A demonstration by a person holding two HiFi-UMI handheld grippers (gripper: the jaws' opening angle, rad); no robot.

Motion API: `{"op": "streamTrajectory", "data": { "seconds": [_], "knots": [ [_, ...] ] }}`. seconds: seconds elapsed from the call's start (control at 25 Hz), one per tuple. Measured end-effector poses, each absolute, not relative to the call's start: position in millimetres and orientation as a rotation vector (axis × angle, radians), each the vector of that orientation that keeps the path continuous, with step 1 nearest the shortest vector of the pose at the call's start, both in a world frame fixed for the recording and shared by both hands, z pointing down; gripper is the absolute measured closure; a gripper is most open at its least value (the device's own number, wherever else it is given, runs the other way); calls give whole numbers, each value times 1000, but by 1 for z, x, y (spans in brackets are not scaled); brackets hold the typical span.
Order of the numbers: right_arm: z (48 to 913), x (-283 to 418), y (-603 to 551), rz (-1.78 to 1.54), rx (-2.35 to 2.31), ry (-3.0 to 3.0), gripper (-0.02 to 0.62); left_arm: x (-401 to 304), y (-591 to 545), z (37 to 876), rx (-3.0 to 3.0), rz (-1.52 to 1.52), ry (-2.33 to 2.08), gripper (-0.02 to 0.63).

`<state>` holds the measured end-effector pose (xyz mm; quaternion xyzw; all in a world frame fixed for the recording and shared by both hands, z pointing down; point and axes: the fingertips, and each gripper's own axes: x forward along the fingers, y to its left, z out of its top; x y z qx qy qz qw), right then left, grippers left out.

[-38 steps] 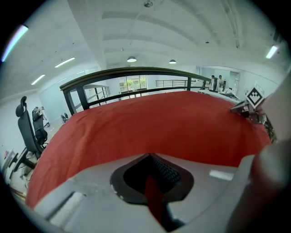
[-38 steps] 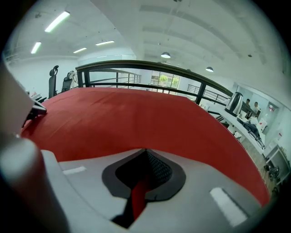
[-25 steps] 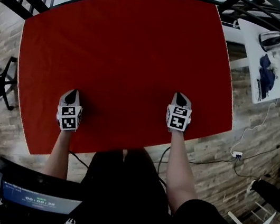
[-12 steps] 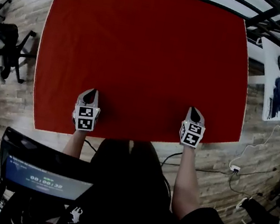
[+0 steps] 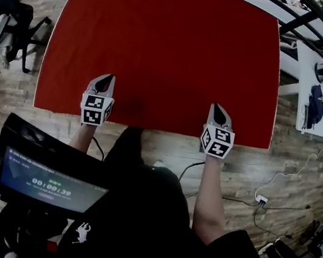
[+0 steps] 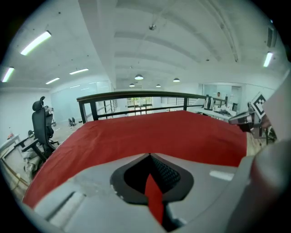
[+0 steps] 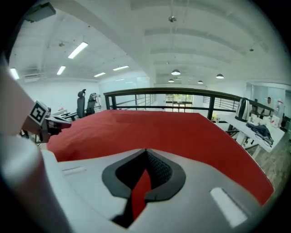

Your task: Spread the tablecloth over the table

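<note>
- Tablecloth (image 5: pixel 164 45), red, fills the upper middle of the head view and lies flat, reaching away from the person.
- The left gripper (image 5: pixel 103 81) and right gripper (image 5: pixel 216 111) each pinch its near hem, a red fold clamped between the jaws.
- That hem runs left to right across the frame. The cloth lies ahead of both hands and neither is nearer, so any next pull probably needs to be even.

Matt red cloth tablecloth (image 5: pixel 163 51), wood-plank floor (image 5: pixel 294 164), dark metal railing (image 6: pixel 136 94)
</note>
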<state>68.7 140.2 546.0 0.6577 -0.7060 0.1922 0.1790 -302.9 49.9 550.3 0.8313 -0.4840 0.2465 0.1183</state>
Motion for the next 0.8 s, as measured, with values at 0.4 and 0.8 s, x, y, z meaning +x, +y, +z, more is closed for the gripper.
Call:
{"op": "streamTrajectory", "data": {
  "seconds": [0.4, 0.8],
  "knots": [
    [446, 42, 337, 442, 1701, -2309, 588, -229, 271, 455, 2458, 464, -1537, 603],
    [401, 58, 417, 343, 1796, -2332, 588, -222, 356, 412, 2516, 411, -1551, 603]
  ]
}}
